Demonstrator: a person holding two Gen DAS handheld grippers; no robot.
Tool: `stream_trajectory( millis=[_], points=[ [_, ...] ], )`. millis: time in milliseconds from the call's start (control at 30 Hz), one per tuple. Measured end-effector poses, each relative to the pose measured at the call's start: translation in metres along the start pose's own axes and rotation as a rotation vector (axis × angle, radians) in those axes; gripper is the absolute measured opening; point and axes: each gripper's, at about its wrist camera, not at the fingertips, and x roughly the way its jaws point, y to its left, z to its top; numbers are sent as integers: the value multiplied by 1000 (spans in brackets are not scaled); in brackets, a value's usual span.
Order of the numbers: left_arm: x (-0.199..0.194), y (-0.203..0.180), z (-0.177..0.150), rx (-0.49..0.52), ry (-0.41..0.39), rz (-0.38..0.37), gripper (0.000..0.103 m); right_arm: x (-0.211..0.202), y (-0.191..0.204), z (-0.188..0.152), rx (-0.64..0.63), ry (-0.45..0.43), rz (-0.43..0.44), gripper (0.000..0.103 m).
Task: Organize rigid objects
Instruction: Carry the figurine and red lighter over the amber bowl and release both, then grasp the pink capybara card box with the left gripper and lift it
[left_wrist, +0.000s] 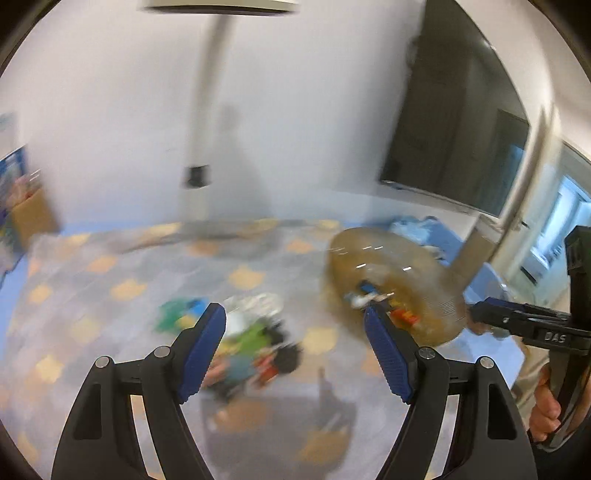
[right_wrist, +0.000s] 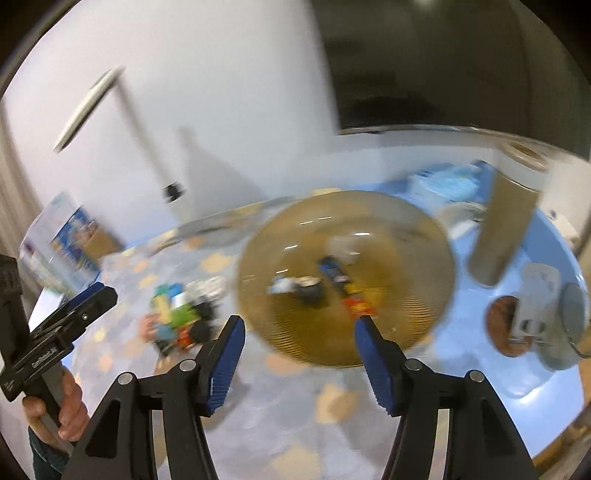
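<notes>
A blurred pile of small coloured toys (left_wrist: 251, 343) lies on a grey cloth with orange spots (left_wrist: 110, 288). My left gripper (left_wrist: 295, 314) hangs open above the pile, nothing between its blue pads. To the right stands a brown see-through bowl (left_wrist: 395, 284) holding several small pieces. In the right wrist view the same bowl (right_wrist: 343, 277) fills the middle, with a blue piece (right_wrist: 334, 273) and a red-orange piece (right_wrist: 358, 306) inside. My right gripper (right_wrist: 299, 323) is open over the bowl's near rim and holds nothing. The toy pile (right_wrist: 181, 317) lies left of the bowl.
A cardboard tube (right_wrist: 502, 232) stands right of the bowl on the blue table (right_wrist: 465, 332), beside a grey clip-like device (right_wrist: 543, 310). Blue packets (right_wrist: 443, 184) lie behind the bowl. A boxed item (right_wrist: 70, 243) sits at the far left. A white wall and a dark screen (left_wrist: 454, 136) close the back.
</notes>
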Motion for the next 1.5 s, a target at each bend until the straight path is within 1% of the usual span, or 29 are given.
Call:
stream_trajectory(
  millis=[100,167,200,267,333,400,467,533,600,700,867,1000,1200,1267,1300,1333,1367,1433,1500],
  points=[
    [-2,26,-24,-20,21,81,76,14,36,-14,-52,22,69,61],
    [3,41,-48,5,44,180,76,28,55,-28,-85,36,105,61],
    [4,48,-59,12,56,212,76,39,67,-38,-113,41,106,61],
    [16,62,-82,17,94,267,76,58,79,-57,-165,34,82,61],
    [26,67,-96,26,118,290,76,81,95,-80,-256,18,-1,61],
    [31,66,-101,54,124,309,76,101,100,-94,-290,51,-29,61],
    [31,60,-100,79,113,296,77,112,96,-102,-281,65,-21,61],
    [33,60,-103,90,139,277,77,121,93,-101,-266,79,-45,61],
    [36,58,-104,105,162,276,77,128,90,-97,-244,96,-59,61],
    [34,57,-105,110,154,276,77,136,89,-97,-233,129,-71,61],
    [33,57,-106,110,150,272,77,136,96,-98,-272,126,-82,61],
    [31,56,-107,113,140,276,77,138,92,-96,-253,143,-85,61],
    [30,54,-107,121,134,273,77,138,93,-95,-256,137,-89,61],
    [32,56,-106,116,151,245,77,138,92,-96,-253,147,-90,61],
    [34,58,-103,112,171,217,77,138,92,-95,-245,156,-89,61],
    [35,60,-100,109,185,196,77,134,91,-94,-224,158,-82,61],
    [36,61,-96,111,192,192,77,132,89,-90,-201,158,-59,61],
    [34,64,-83,117,181,200,77,117,86,-78,-105,150,60,61],
    [34,66,-68,100,162,168,77,109,90,-60,-43,146,143,61]
  ],
)
